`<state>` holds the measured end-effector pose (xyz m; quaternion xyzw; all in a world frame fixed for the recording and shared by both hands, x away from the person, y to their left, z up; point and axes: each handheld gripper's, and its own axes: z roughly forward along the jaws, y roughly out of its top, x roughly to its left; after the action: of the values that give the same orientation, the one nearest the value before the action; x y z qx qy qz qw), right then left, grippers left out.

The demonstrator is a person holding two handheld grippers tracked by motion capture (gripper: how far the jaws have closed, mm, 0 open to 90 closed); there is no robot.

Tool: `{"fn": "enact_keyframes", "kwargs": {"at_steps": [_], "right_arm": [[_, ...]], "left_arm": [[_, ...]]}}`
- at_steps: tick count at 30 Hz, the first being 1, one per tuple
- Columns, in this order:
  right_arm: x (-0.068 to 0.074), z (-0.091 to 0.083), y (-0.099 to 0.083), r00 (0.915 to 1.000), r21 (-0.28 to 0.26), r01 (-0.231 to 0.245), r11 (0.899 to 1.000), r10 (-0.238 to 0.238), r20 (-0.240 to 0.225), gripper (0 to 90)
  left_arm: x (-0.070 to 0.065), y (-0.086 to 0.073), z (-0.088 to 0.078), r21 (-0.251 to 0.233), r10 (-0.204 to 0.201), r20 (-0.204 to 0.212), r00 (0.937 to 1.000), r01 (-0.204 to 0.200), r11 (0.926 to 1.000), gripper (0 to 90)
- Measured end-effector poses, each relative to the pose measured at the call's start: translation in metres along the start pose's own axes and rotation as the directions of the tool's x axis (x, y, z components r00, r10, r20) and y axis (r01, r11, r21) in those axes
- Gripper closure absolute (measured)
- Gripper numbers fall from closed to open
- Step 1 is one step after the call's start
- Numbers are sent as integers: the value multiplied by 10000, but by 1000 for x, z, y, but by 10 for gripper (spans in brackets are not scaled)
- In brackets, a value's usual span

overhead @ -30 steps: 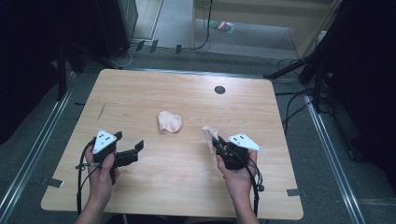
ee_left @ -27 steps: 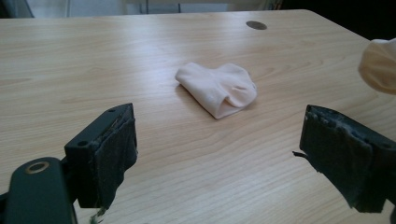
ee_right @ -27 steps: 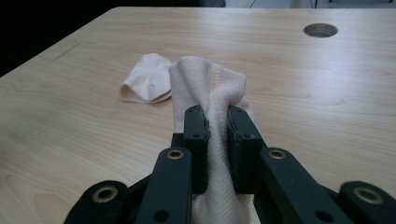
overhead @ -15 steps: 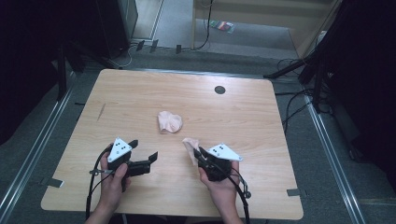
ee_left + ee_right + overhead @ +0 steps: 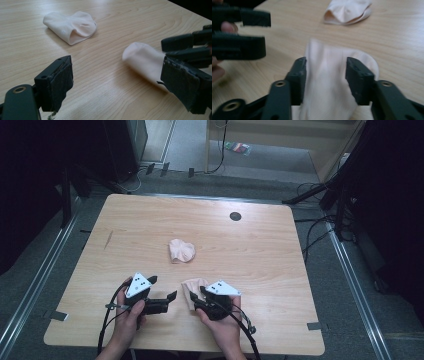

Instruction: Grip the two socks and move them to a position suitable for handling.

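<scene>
**Two socks, one pinch, plenty to slip**

Two pale socks on the tabletop (image 5: 250, 250): one crumpled sock (image 5: 181, 250) lying alone near the middle, well apart from both hands; one held sock (image 5: 192, 287) near the front edge, caught in the right tongs (image 5: 196, 296).

Right tongs closed on the held sock, fabric bunched between the pads (image 5: 300, 75), toe end spilling forward and resting on the wood. Left tongs (image 5: 164, 292) spread wide, gripping nothing, jaws aimed at the held sock's free end and just beside it.

Possible trouble, as a judgement:
- Soft, thin knit, pinched across a fold only; could slide out under a sideways tug from the other hand.
- Free end lying flat on the wood; might be missed, or nipped through just one layer, if approached too high.
- Two sets of tongs close together; risk of jaw striking jaw, or of catching a trailing cable.
- Blur in the right gripper view; exact depth of the bite hard to tell.

No containers anywhere on the tabletop, so nothing held in any.
</scene>
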<state>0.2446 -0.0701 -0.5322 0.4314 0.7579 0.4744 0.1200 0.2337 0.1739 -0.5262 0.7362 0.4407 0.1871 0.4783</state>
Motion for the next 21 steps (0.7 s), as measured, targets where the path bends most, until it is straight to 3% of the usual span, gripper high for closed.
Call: {"fn": "enact_keyframes", "kwargs": {"at_steps": [2, 5, 7, 8, 10, 12, 16, 21], "right_arm": [[-6, -7, 4, 9998, -427, -211, 9989, 213, 47, 505], [-21, -25, 11, 9979, -1059, -569, 9928, 599, 259, 591], [-24, -28, 12, 9970, -1079, -658, 9920, 696, 326, 619], [-30, -33, 11, 9960, -976, -775, 9922, 814, 370, 695], [-31, -33, 11, 9966, -817, -724, 9940, 752, 321, 711], [-29, -25, 6, 9979, -171, -529, 9985, 535, 353, 734], [-23, -15, -1, 9988, 450, -470, 9979, 465, 118, 702], [-17, -8, -8, 9995, 1020, -305, 9943, 292, 143, 629]], "left_arm": [[2, 0, -1, -16, -4, -20, 10000, 4, 10000, 112], [4, 0, -1, -39, -149, -10, 9999, 149, 9999, 112], [5, 0, -1, -13, -131, -24, 9999, 131, 9999, 112], [5, 0, 0, 13, -124, -46, 9999, 124, 9999, 112], [5, -1, 0, 41, -121, -32, 9999, 121, 9999, 112], [5, -1, 1, 60, -141, -35, 9999, 141, 9999, 112], [5, -1, 1, 101, -116, -13, 9999, 116, 9999, 112], [7, -2, 1, 116, -171, -30, 9998, 171, 9998, 112]]}}
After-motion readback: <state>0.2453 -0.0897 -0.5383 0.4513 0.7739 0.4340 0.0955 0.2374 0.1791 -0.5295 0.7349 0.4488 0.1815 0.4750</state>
